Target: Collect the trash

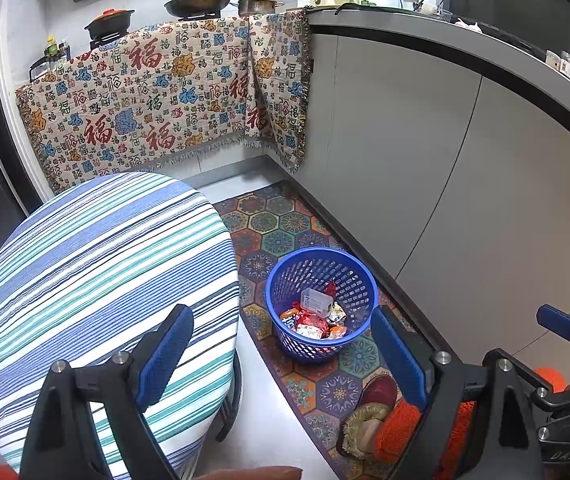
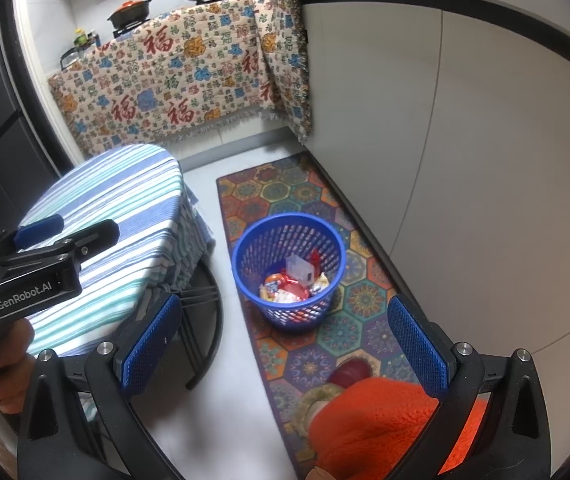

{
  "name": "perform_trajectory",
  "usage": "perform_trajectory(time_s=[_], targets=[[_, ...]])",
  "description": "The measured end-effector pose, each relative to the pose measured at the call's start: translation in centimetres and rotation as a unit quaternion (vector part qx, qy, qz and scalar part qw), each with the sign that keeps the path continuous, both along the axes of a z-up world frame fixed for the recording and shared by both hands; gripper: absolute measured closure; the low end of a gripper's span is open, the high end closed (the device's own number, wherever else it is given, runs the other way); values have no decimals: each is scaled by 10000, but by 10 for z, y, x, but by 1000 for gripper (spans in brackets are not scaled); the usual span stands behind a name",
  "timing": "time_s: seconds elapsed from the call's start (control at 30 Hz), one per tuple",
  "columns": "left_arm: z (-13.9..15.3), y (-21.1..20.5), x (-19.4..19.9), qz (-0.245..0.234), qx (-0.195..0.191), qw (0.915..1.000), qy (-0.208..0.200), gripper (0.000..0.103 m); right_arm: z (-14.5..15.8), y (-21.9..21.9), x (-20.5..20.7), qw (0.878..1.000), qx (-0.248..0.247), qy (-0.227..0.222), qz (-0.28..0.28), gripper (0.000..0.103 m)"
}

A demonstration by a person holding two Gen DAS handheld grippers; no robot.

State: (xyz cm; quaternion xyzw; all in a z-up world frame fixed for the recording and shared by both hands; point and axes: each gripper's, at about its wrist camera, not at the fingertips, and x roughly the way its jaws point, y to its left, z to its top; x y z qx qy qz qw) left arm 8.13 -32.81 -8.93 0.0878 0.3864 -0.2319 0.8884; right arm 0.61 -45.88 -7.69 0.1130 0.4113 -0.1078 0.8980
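Observation:
A blue mesh waste basket (image 1: pixel 321 304) stands on the patterned floor mat; it also shows in the right wrist view (image 2: pixel 288 268). Inside lie several wrappers (image 1: pixel 315 324) and a small clear plastic box (image 1: pixel 316 301), also seen from the right wrist (image 2: pixel 300 267). My left gripper (image 1: pixel 281 356) is open and empty, held above the floor in front of the basket. My right gripper (image 2: pixel 285 344) is open and empty, above the mat on the near side of the basket. The left gripper's body (image 2: pixel 29 268) shows at the left of the right wrist view.
A round table with a striped cloth (image 1: pixel 97 280) stands left of the basket. White cabinets (image 1: pixel 465 184) run along the right. A patterned cloth (image 1: pixel 157 96) hangs below the stove. The person's slipper (image 1: pixel 373 400) and orange-clad leg (image 2: pixel 381 424) are on the mat.

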Motion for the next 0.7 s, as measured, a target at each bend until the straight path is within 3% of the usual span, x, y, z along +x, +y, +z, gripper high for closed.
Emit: perform_trajectory(time_s=[0.7], targets=[[-6,-7,-1,-28,130,9999,5,11,-6,-6,1,9999,8,63,-81,0]])
